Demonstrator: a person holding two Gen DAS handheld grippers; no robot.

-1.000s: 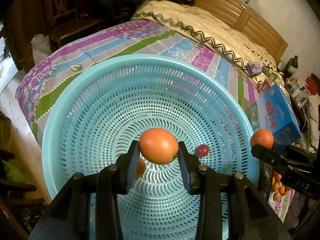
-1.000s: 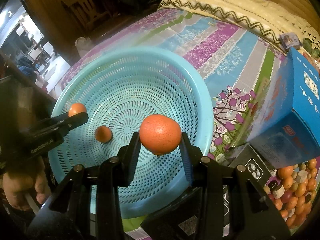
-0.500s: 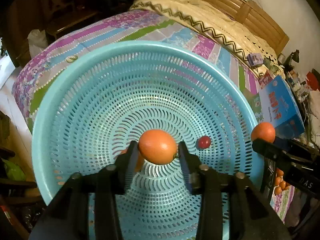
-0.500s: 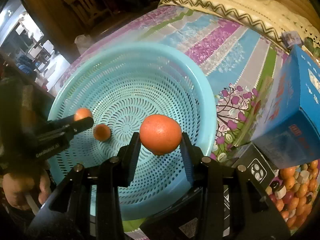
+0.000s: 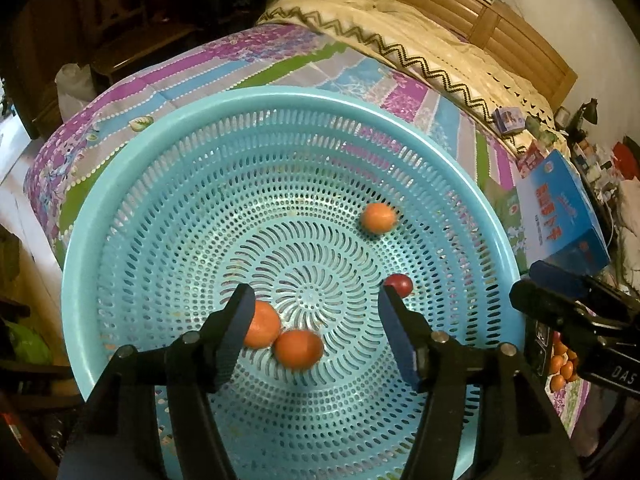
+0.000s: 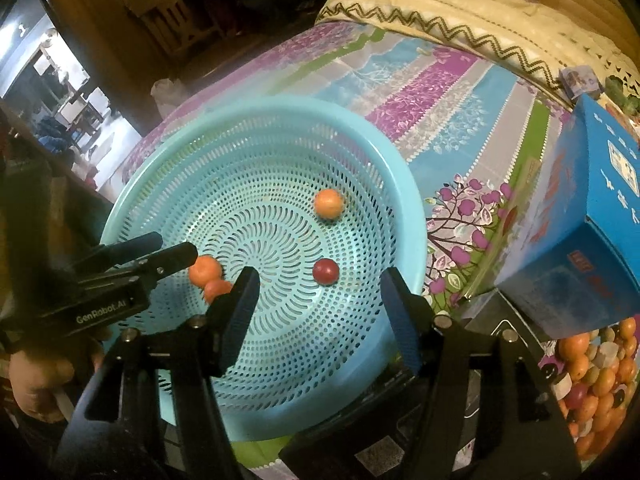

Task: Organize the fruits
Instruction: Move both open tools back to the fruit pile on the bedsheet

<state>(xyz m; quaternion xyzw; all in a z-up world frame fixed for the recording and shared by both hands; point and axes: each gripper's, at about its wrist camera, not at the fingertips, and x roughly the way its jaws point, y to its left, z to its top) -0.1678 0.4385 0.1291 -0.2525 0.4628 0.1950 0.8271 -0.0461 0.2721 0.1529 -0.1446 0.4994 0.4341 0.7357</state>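
Note:
A round blue perforated basket (image 5: 168, 184) (image 6: 384, 184) sits on the bed. Inside it lie three orange fruits and one small red fruit (image 5: 399, 285) (image 6: 325, 271). Two oranges touch near the basket's centre (image 5: 298, 349) (image 5: 261, 324), and these show again in the right wrist view (image 6: 205, 270) (image 6: 217, 290). A third orange (image 5: 378, 218) (image 6: 329, 203) lies on the far right slope. My left gripper (image 5: 316, 300) hangs over the basket, jaws opening, nothing between them. My right gripper (image 6: 320, 286) is likewise opening and empty, and also shows in the left wrist view (image 5: 532, 280).
A blue carton (image 5: 560, 212) (image 6: 592, 216) lies right of the basket on the striped bedsheet (image 6: 440, 92). A pile of orange and other fruits (image 6: 596, 376) sits at the lower right. A cream blanket (image 5: 400, 36) and wooden headboard (image 5: 500, 20) are behind. A person's hand (image 6: 36, 376) holds the left gripper.
Both grippers let go of their oranges, which dropped into the basket. Both sets of jaws have spread wide. One orange has rolled to the far right slope.

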